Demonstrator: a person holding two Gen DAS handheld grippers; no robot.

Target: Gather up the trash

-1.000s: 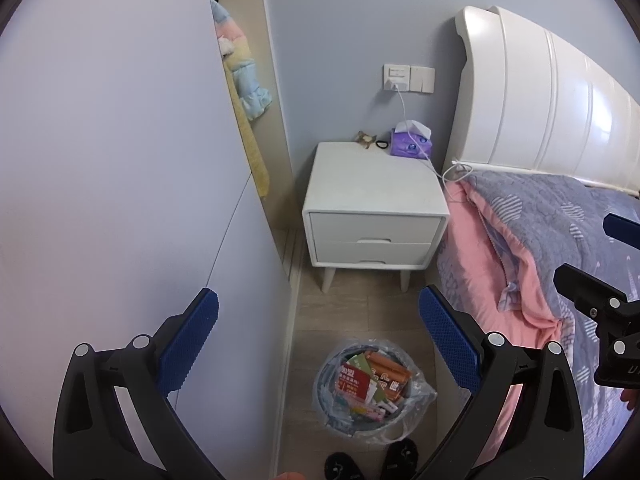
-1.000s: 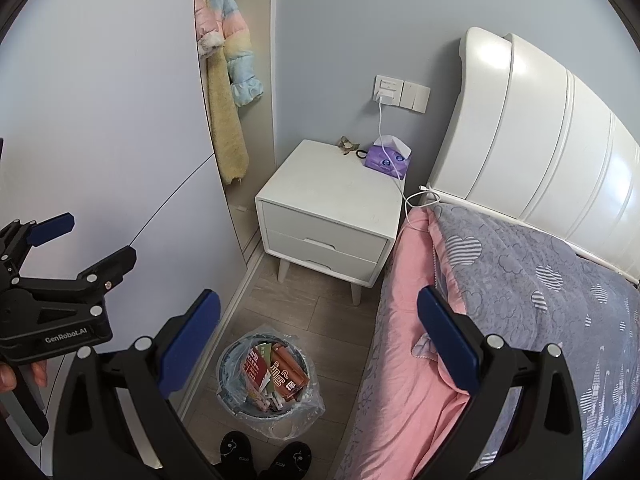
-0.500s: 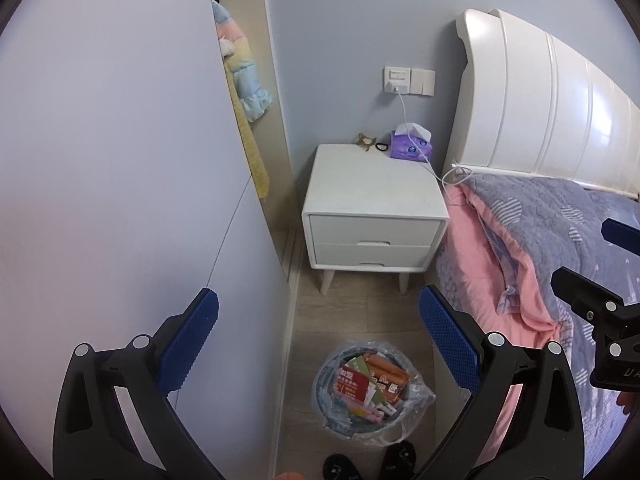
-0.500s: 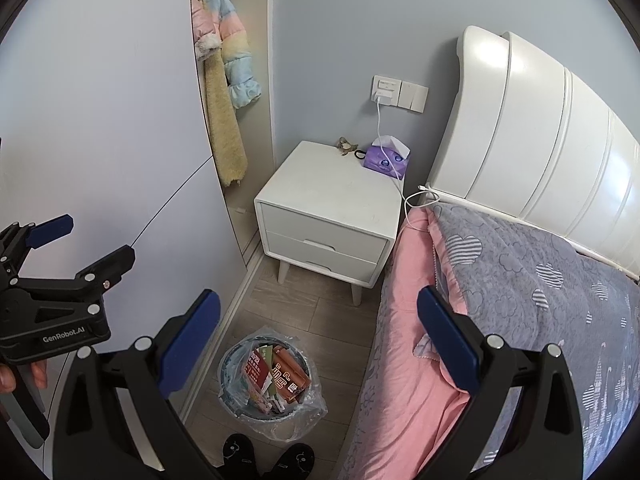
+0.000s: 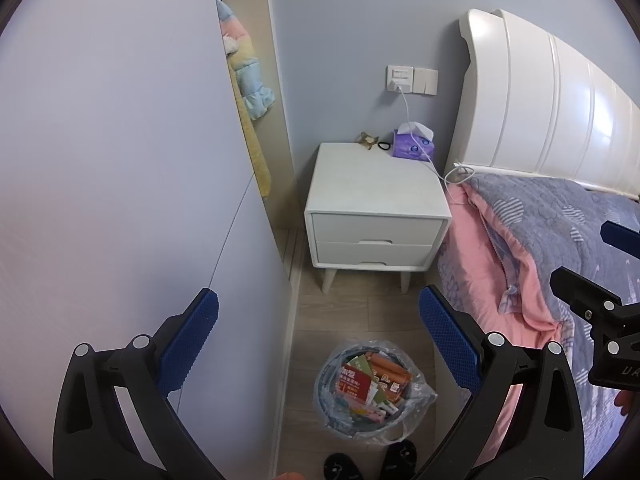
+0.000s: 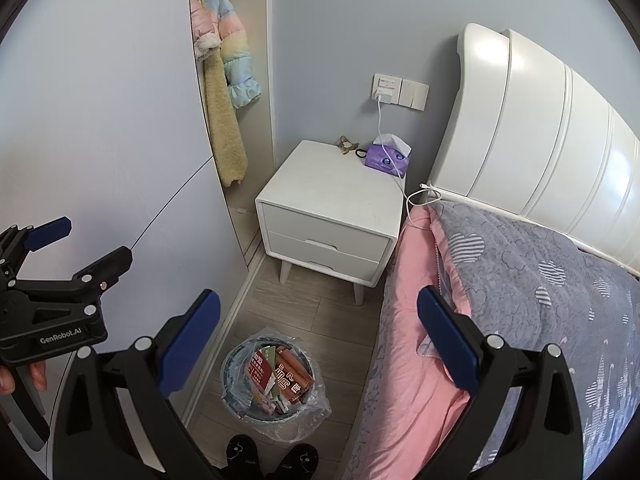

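Left wrist: trash bin [image 5: 366, 390] below (full).

Both grippers are held up above the bin [image 5: 370, 392], side by side. The left gripper [image 5: 318, 334] has its jaws spread wide, with nothing between the blue pads [image 5: 188, 340]. The right gripper [image 6: 318, 334] is spread just as wide and empty too. A hand [image 6: 24, 376] wraps the left gripper's handle from below; black slippers [image 6: 272, 458] stand just beside the bin.
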